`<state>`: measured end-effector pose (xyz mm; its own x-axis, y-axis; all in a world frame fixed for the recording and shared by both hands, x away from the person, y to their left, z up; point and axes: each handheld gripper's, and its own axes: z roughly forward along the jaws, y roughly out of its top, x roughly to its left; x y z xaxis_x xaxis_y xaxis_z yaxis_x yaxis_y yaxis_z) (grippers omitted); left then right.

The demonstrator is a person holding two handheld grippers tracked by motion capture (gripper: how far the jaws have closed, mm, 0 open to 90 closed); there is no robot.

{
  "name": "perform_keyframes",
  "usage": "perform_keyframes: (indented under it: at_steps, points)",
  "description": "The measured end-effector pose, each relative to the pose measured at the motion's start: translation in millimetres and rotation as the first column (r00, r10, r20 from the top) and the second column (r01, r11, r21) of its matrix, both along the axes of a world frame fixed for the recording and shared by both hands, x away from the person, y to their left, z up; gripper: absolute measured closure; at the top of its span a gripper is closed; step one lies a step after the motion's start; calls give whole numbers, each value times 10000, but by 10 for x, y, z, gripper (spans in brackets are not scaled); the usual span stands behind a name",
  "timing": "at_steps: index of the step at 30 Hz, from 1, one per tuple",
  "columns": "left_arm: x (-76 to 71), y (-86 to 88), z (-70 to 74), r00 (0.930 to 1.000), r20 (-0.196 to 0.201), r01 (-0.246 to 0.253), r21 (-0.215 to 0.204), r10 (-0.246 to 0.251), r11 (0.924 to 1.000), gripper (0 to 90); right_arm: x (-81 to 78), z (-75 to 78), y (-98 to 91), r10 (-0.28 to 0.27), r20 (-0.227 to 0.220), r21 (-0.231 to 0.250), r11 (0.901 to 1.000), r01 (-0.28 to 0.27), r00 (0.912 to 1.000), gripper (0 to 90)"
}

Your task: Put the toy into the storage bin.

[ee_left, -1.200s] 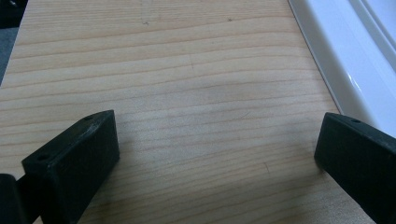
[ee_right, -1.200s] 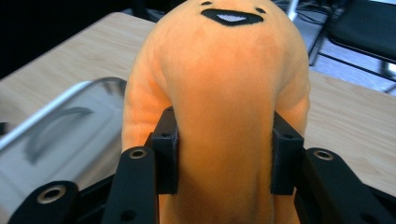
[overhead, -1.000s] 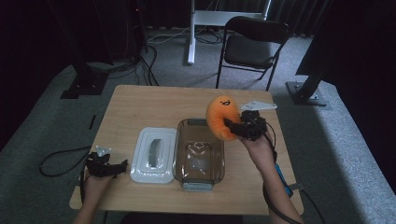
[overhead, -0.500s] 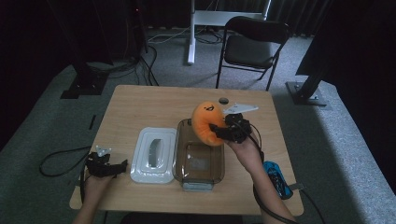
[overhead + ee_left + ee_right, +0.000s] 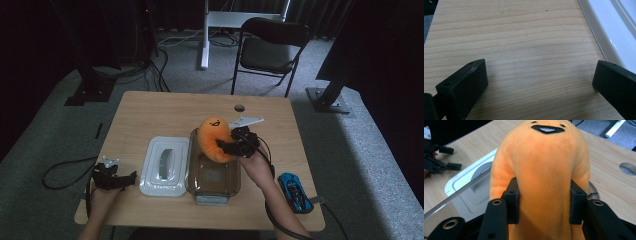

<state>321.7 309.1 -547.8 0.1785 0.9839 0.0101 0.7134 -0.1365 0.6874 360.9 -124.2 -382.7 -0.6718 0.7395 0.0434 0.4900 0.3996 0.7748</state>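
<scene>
The right gripper [image 5: 231,145] is clenched on an orange plush toy [image 5: 214,137]. In the right gripper view its two black pads [image 5: 512,200] press into the toy's soft body from both sides, and the fabric bulges out above and below them. The toy [image 5: 541,170] rises straight ahead of this gripper [image 5: 544,201], with its stitched black mouth at the far end, away from the hand. From the high view, the toy hangs in the grip over the far end of a clear glass container [image 5: 214,177] that sits on the desk [image 5: 165,115]; whether the toy touches the container's rim cannot be told. The hand behind the gripper comes in over the container's right side.

To the left of the held toy, just beside the glass container, lies a white lid [image 5: 165,166], flat on the desk. Behind and to the right of the right gripper, near the desk's edge, lies a small blue toy car [image 5: 292,190].

The left gripper [image 5: 117,180] rests on the desk well apart from the toy, past the white lid. Its jaws stand released and wide, with bare wood between them in the left gripper view, and the edge of the white lid [image 5: 614,37] runs just beyond one jaw.
</scene>
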Motion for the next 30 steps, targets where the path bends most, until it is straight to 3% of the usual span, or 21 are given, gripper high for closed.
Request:
perform_keyframes:
  at_steps: [16,24,30]
  points:
    - [0,1,0,10000,-6,6,8,-6,10000,3,32,-152,120,307,-482,-382,9987,-325,9984,540]
    - [0,1,1,10000,-13,10,7,-10,10000,2,67,-262,200,584,-940,-893,9938,-669,9939,532]
    - [0,1,1,10000,-11,5,4,-5,10000,3,111,-368,223,649,-1282,-1022,9917,-783,9896,494]
